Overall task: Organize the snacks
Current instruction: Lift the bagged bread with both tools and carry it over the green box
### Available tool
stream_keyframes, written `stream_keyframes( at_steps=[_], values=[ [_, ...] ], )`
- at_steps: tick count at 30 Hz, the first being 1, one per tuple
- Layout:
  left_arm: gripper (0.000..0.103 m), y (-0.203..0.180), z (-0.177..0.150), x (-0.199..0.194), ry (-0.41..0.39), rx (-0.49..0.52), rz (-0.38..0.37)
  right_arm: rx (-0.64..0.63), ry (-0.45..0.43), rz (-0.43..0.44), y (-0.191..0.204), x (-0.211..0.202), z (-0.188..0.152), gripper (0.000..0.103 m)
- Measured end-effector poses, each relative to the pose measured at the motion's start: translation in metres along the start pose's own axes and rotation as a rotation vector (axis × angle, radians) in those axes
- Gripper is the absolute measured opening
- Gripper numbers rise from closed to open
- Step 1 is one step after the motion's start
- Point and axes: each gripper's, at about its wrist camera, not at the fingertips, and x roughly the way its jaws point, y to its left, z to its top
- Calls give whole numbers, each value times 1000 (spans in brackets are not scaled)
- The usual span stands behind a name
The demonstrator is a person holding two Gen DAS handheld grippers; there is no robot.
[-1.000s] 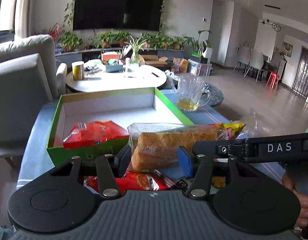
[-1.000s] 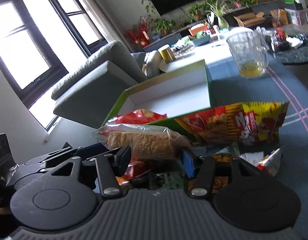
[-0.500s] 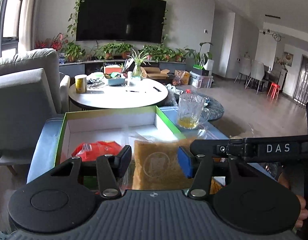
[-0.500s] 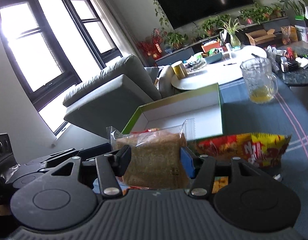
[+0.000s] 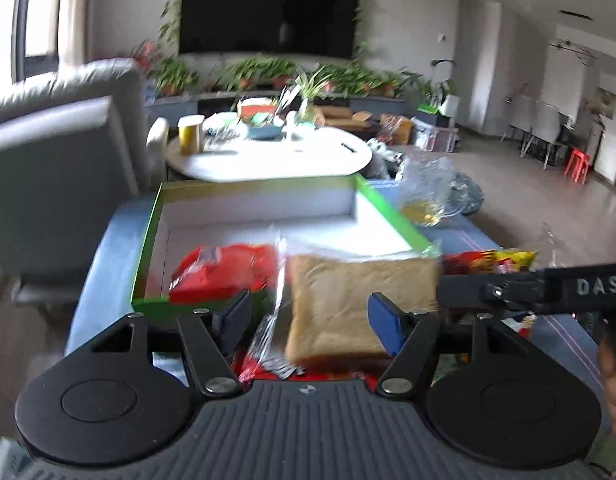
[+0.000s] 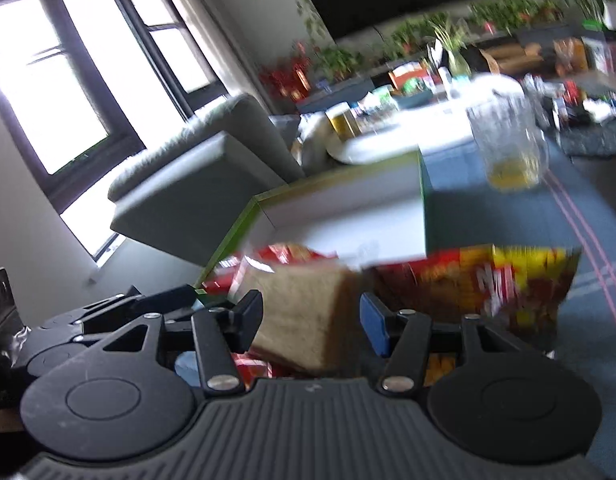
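- Opening now, your left gripper has its jaws spreading, and the bagged bread slice sits between them; its right pad looks to be at the bread's edge, the left pad stands clear.
- Your right gripper sits half-wide around that same bread; blur hides whether its pads press.
- The bread hangs tilted at the green box near corner, beside the red snack pack inside.
- The yellow-red chip bag lies outside the box, on the blue cloth.
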Motion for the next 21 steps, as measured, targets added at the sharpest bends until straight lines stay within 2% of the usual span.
stream_keyframes(
  at_steps=[4, 9, 14, 15, 21],
  values=[
    [62, 15, -1, 15, 28, -55, -19, 23, 24, -14, 1, 12, -1, 72],
    [62, 20, -2, 27, 47, -65, -48, 53, 46, -28, -1, 22, -3, 72],
    [61, 13, -7, 25, 41, -35, -79, 63, 65, -21, -1, 32, -4, 72],
    [56, 13, -7, 24, 36, -35, -88, 61, 65, -21, 0, 32, -4, 72],
    [53, 7, -3, 8, 9, -37, -127, 32, 24, -4, 12, 22, -1, 72]
  ],
)
